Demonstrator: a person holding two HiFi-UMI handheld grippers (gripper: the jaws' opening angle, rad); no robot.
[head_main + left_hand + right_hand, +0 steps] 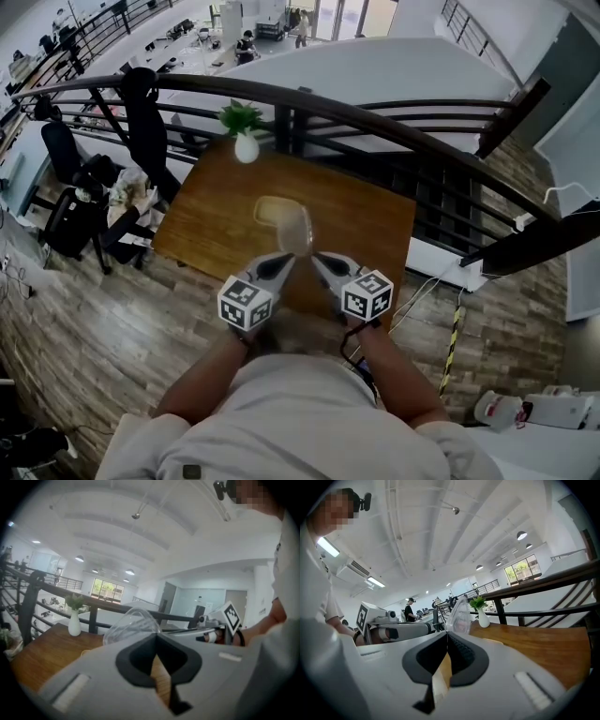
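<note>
**Jaws.** In the left gripper view, the jaws of the left gripper [154, 637] are seen closed to a thin seam. An edge of a clear plastic bag [131, 625] is pinched at their tips. In the right gripper view, the jaws of the right gripper [446, 634] are likewise drawn together. The same bag [460, 616] is nipped at their tips and rises from them as a narrow, upright fold.

**Bag.** In the head view, the bag [284, 223] is seen at 12 o'clock from both sets of tips, over the middle of the wooden table [206, 220]. Whether its far end rests on the tabletop cannot be determined.

**Pose.** Both forearms are extended forward from the torso at 6 o'clock in the head view. The left gripper [279, 264] is angled toward 1 o'clock and the right gripper [323, 265] toward 11 o'clock. The two sets of tips are thus brought close together at the near edge of the bag. The marker cubes are carried at the rear, just ahead of the hands.

**Surroundings.** A white vase with a green plant [245, 142] stands at the far edge of the table, at 11 o'clock from the bag and well apart from it. A dark curved railing [375, 117] runs behind the table.
</note>
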